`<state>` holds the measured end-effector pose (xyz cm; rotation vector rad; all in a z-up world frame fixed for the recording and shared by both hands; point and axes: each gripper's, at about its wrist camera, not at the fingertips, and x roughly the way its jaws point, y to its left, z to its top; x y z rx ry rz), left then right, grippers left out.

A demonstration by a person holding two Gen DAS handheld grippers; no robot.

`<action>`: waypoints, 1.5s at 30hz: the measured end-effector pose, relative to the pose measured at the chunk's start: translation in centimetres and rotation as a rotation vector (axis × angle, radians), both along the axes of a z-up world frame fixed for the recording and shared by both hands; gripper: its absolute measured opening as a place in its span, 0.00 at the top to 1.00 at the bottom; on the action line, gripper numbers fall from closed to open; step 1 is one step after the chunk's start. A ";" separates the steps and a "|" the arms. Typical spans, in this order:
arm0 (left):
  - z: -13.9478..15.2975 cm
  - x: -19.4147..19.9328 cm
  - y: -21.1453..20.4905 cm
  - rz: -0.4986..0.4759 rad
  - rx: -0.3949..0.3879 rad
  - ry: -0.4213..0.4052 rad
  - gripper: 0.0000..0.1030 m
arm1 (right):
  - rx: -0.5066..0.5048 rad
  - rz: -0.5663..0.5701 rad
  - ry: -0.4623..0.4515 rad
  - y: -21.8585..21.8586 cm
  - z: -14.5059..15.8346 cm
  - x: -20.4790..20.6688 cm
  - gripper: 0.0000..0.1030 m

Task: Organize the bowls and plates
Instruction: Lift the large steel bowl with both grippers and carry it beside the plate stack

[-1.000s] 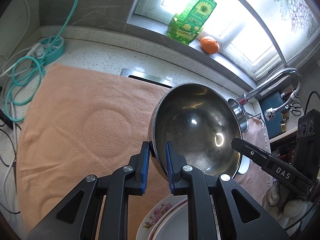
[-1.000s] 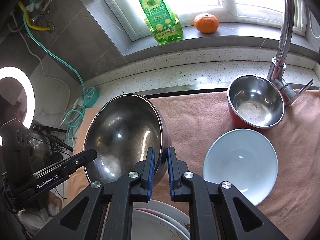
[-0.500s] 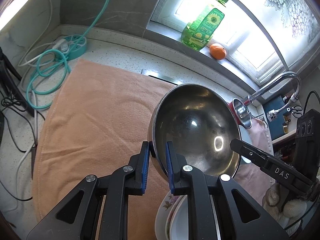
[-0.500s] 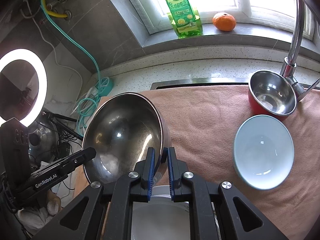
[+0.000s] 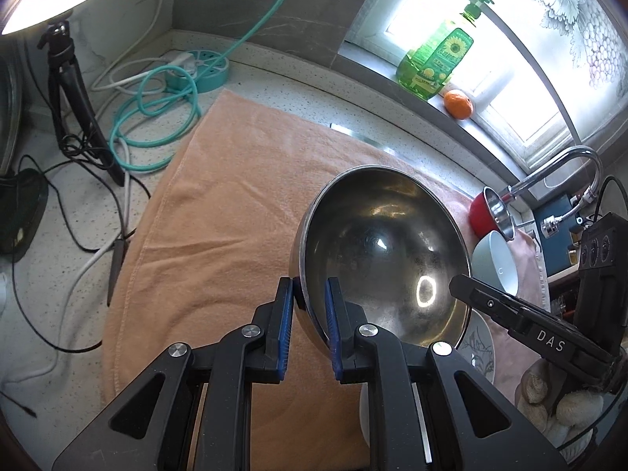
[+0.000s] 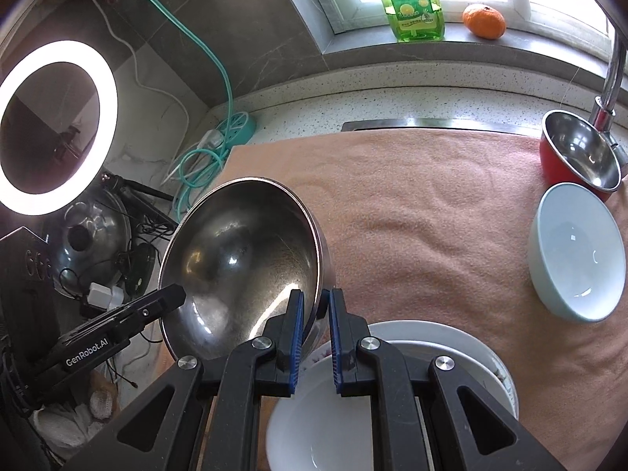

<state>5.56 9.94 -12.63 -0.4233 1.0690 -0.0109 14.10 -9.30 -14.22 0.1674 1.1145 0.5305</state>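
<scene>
Left wrist view: the left hand-held gripper (image 5: 308, 325) is clamped on the rim of the big steel bowl (image 5: 384, 255), tilted and held up above the peach towel (image 5: 219, 235) on the surface. From the right wrist, the right hand-held gripper (image 6: 314, 337) pinches the opposite rim. White plates (image 6: 463, 345) sit stacked right below, with a pale blue bowl (image 6: 577, 251) and a small red-sided steel bowl (image 6: 577, 153) near the faucet (image 6: 612, 66).

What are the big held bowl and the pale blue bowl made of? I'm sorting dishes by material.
Big bowl: looks like stainless steel, polished, with mirror-like highlights and reflections. Pale blue bowl: probably glazed ceramic, smooth and glossy, thick-rimmed; melamine can't be ruled out.
</scene>
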 end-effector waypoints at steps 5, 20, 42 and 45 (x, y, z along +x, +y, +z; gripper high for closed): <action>0.0 -1.4 0.7 0.022 0.003 0.003 0.86 | 0.001 0.025 0.009 1.0 -0.5 -0.9 0.89; -1.1 -5.4 2.8 0.095 -0.009 0.044 0.86 | -0.018 0.108 0.052 3.9 -2.2 -3.2 0.89; -2.7 -7.7 4.1 0.149 -0.034 0.092 0.86 | -0.030 0.175 0.087 6.3 -3.6 -4.7 0.89; -2.7 -7.7 4.1 0.147 -0.031 0.092 0.86 | -0.029 0.177 0.089 6.3 -3.7 -4.6 0.89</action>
